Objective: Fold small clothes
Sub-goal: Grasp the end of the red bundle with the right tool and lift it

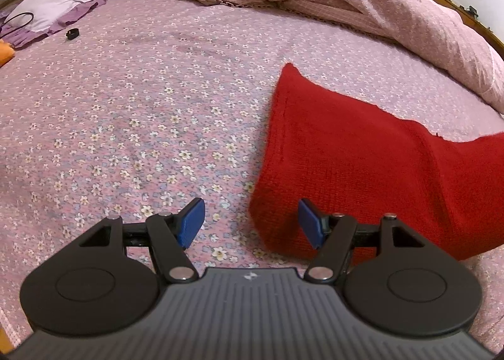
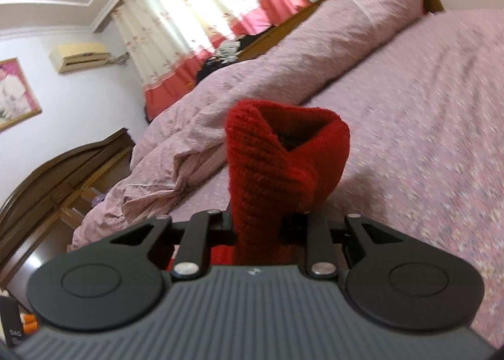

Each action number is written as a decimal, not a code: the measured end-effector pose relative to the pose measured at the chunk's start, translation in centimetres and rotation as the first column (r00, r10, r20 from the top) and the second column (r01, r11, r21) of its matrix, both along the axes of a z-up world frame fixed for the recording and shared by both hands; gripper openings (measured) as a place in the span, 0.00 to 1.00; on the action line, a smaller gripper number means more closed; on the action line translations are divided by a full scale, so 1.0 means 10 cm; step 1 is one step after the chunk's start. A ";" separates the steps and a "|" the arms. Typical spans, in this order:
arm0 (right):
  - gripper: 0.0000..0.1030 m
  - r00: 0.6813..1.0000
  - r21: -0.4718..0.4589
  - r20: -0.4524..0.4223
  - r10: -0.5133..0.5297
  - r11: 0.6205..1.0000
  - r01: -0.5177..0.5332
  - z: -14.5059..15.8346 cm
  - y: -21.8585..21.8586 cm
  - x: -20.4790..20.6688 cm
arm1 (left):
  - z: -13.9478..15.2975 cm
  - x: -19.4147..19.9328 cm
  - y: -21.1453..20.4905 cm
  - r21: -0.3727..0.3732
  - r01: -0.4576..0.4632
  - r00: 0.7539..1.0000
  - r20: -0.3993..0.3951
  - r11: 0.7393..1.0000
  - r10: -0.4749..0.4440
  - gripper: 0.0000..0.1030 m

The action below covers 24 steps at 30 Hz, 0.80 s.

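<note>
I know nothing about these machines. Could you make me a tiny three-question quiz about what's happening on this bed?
1. True or false: the left tongs grip the red knit garment.
2. Which tongs hold the garment? A) left B) right C) both
3. Fill in: the garment lies on a ____ bedsheet.

Key: 1. False, they stand open and hold nothing. 2. B, the right tongs pinch a bunched end. 3. Flowered.

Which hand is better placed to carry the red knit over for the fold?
Probably the right. Its tongs are clamped on the red knit garment, with fabric bunched between them. The left tongs are open and empty, at the garment's near edge on the bed.
</note>
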State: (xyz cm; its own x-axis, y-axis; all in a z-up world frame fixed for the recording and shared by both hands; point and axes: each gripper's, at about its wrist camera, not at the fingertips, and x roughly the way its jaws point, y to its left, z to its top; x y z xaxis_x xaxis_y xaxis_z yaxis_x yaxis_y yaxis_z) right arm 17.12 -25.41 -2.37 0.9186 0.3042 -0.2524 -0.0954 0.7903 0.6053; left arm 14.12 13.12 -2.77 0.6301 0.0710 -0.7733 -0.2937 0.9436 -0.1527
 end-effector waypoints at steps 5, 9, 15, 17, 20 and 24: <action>0.25 0.999 -0.037 0.033 0.033 0.999 -0.032 0.15 0.14 0.06 | -0.01 0.00 0.06 -0.012 -0.012 1.000 0.001 1.000 0.012 0.68; 0.25 0.997 -0.057 0.051 0.056 0.997 -0.053 0.24 0.26 0.10 | 0.00 0.01 0.10 -0.013 -0.009 1.000 0.003 1.000 0.009 0.68; 0.24 0.993 -0.077 0.077 0.095 0.993 -0.089 0.34 0.42 0.13 | 0.00 0.01 0.16 -0.019 -0.009 1.000 0.001 1.000 0.009 0.68; 0.24 0.991 -0.094 0.085 0.107 0.991 -0.099 0.37 0.50 0.14 | 0.00 0.00 0.18 -0.023 -0.009 1.000 0.002 1.000 0.009 0.68; 0.24 0.988 -0.107 0.091 0.126 0.987 -0.116 0.40 0.58 0.15 | 0.00 0.00 0.18 -0.024 -0.009 1.000 0.003 1.000 0.009 0.68; 0.24 0.985 -0.109 0.095 0.147 0.985 -0.136 0.43 0.66 0.18 | -0.01 0.00 0.23 -0.034 -0.013 1.000 0.003 0.999 0.013 0.68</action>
